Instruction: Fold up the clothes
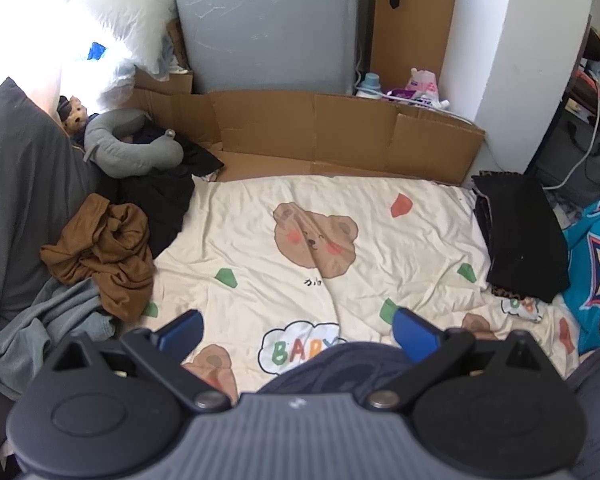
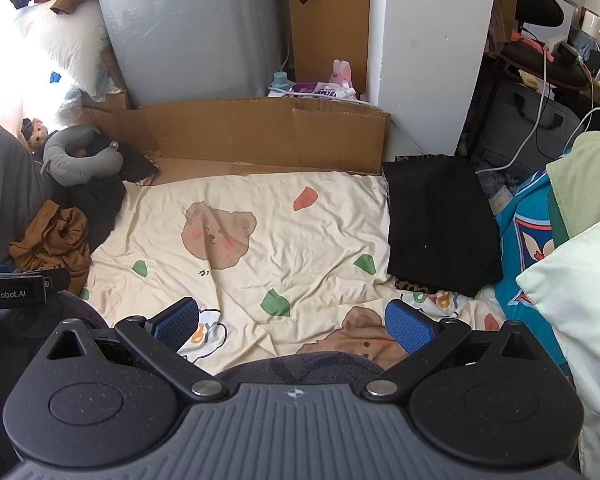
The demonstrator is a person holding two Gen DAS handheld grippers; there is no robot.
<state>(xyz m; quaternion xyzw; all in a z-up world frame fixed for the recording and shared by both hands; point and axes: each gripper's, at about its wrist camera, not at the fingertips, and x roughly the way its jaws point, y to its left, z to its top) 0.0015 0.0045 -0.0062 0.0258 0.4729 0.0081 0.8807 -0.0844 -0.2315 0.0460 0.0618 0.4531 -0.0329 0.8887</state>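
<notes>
No real containers in use: flattened cardboard (image 1: 340,128) stood along the far edge of the bed, bottles and packets (image 2: 320,88) sat behind it, upper centre of frame. Contents of anything else not readable.

Clothes: a crumpled brown garment (image 1: 104,252) lay in a heap at left of the frame, on the edge of the cream bear-print sheet (image 1: 300,248), touching a rumpled grey-green garment (image 1: 52,328) below it and a dark pile (image 1: 160,200) above it. A grey neck pillow (image 1: 132,144) rested on that dark pile, a small plush toy (image 1: 74,114) just beside it. At right of the frame a black garment (image 2: 440,224) lay flat, folded into a neat rectangle, on top of a leopard-print piece (image 2: 412,286) peeking out underneath. Middle of the sheet was wrinkled, with nothing on it.

Left gripper (image 1: 298,330) was low at bottom centre of its view, fingers (image 1: 182,330) spread wide, nothing between them, above a dark fabric (image 1: 340,364) at the bottom edge. Right gripper (image 2: 294,324) posed the same in its view, blue ribbed fingers (image 2: 410,328) wide apart, holding nothing. The left gripper's body showed at left edge of the right view, level with the brown garment.
</notes>
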